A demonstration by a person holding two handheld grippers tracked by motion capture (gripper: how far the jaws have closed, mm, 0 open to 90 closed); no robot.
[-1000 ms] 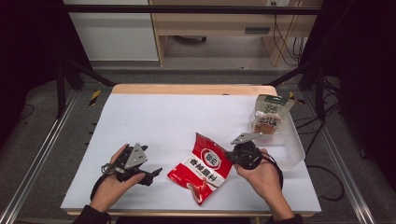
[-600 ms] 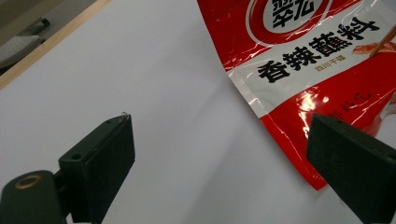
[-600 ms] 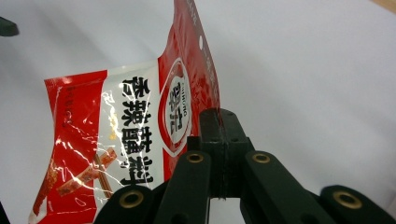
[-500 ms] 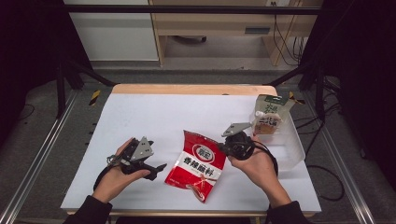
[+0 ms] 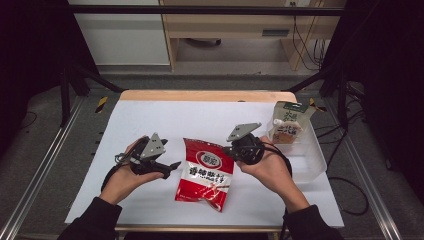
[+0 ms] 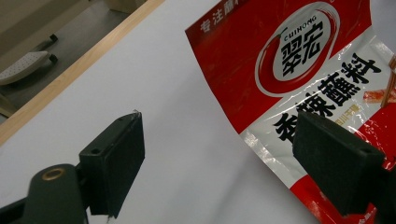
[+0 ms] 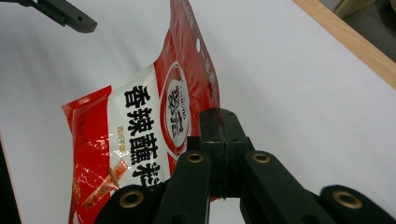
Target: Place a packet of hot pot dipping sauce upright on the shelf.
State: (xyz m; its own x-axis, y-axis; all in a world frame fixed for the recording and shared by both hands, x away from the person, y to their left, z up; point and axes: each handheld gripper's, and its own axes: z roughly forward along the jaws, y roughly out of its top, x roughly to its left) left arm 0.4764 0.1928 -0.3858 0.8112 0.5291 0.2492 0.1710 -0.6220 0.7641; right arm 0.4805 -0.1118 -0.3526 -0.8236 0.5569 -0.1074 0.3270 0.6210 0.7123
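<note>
Right claw point(image 7: 219, 140) is clamped on the right edge of the red pouch point(image 5: 205, 172), its two black jaws pressed flat together on the foil with no gap showing in the right gripper view. That pinched edge is lifted off the counter point(image 5: 150, 120), so the pouch hangs tilted from the claw, its lower end (the end nearer the person) down at the white surface. In the high view this claw point(image 5: 231, 151) sits at the pouch's upper right corner, with the hand behind it.

Left claw point(image 6: 219, 163) stands wide apart and grips nothing; its jaws have just been closing a little, with only bare counter and the pouch's left edge seen between them, neither pad touching the foil. From above it point(image 5: 172, 165) sits just left of the pouch, its tips pointing at the pouch's left side.

To the right of the pouch, well apart, a clear tub point(image 5: 312, 155) rests on the counter's right edge, and a carton point(image 5: 289, 122) stands upright in its far end.
</note>
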